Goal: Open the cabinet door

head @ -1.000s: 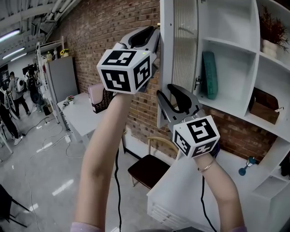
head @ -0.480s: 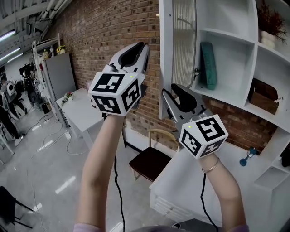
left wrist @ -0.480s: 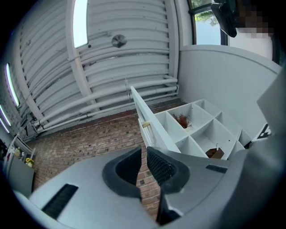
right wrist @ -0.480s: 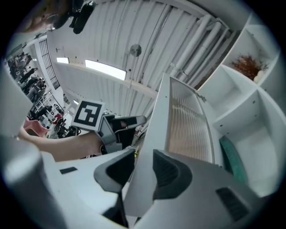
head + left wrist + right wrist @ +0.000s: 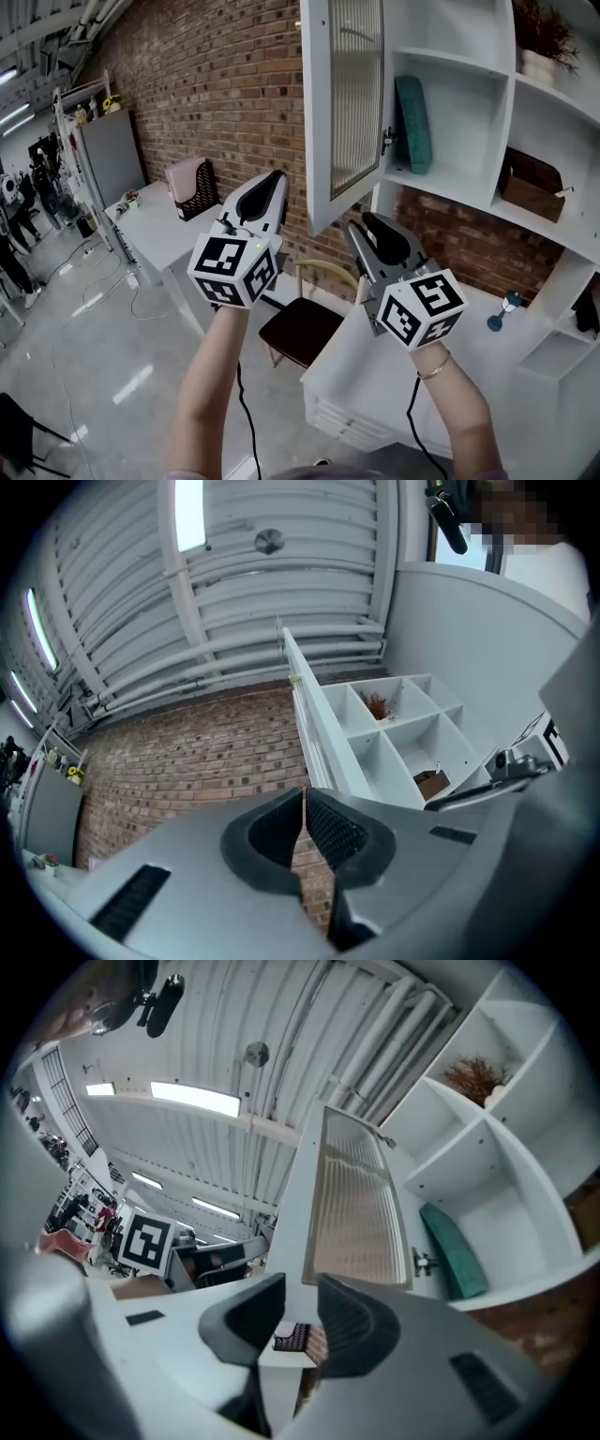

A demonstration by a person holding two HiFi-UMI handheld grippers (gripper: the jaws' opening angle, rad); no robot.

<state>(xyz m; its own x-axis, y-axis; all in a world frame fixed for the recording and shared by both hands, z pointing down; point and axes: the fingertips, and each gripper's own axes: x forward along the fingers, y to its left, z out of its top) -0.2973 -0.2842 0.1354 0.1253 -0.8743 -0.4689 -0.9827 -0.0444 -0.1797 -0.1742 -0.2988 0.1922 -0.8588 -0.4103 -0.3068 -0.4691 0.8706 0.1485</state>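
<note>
The cabinet door (image 5: 342,103), a white frame round ribbed glass, stands swung open off the white shelf unit (image 5: 469,70). Both grippers are below it and touch nothing. In the head view my left gripper (image 5: 272,178) points up, left of the door's lower edge. Its jaws are closing and meet at the tips, with nothing between them (image 5: 304,794). My right gripper (image 5: 367,220) sits just under the door's bottom corner. Its jaws are closing too, but a gap shows between them and it is empty (image 5: 300,1283). The door (image 5: 356,1213) rises ahead of it.
A teal object (image 5: 412,122) leans in the open compartment by the hinge (image 5: 386,142). A brown box (image 5: 532,183) and a dried plant (image 5: 539,42) fill other shelves. Below are a white desk (image 5: 375,384), a chair (image 5: 305,328), a table (image 5: 159,239) with a pink-and-black basket (image 5: 192,187), and a brick wall (image 5: 225,84).
Both grippers have dropped from beside the door's edge to below the door. The left jaws have come together and the right jaws have narrowed. The door stays open.
</note>
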